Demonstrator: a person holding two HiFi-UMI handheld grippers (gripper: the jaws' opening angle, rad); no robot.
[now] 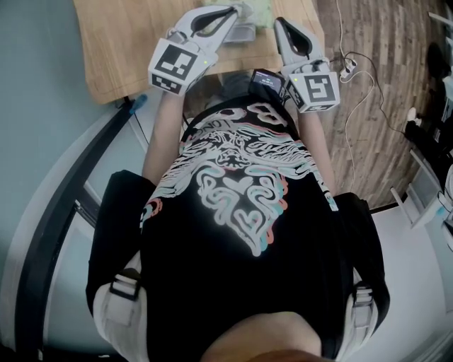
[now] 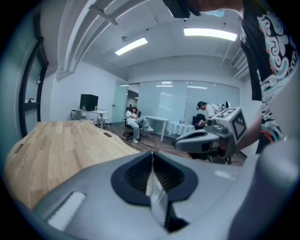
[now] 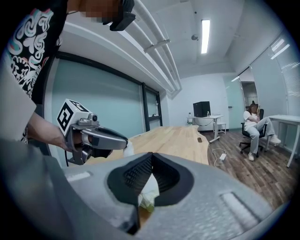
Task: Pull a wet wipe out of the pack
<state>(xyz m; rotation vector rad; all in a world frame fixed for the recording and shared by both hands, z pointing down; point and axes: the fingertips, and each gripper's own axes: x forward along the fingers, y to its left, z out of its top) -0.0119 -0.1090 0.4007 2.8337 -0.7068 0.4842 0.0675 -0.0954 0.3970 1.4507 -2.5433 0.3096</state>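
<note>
In the head view both grippers reach over the near edge of a wooden table [image 1: 120,49]. Between their tips lies the wipe pack [image 1: 248,28], grey with a green part, mostly hidden. My left gripper [image 1: 237,10] is shut, and in the left gripper view a thin shiny strip of the pack's film [image 2: 157,197] is pinched between its jaws [image 2: 151,157]. My right gripper [image 1: 278,22] is shut too. In the right gripper view a crumpled white wet wipe [image 3: 147,190] sits between its jaws [image 3: 151,158], with green showing just under it.
The table [image 3: 173,140] stretches away ahead. Cables and a power strip [image 1: 347,69] lie on the wood floor at the right. A small black device [image 1: 267,79] hangs at the person's chest. Desks and a seated person [image 3: 255,124] are far back in the room.
</note>
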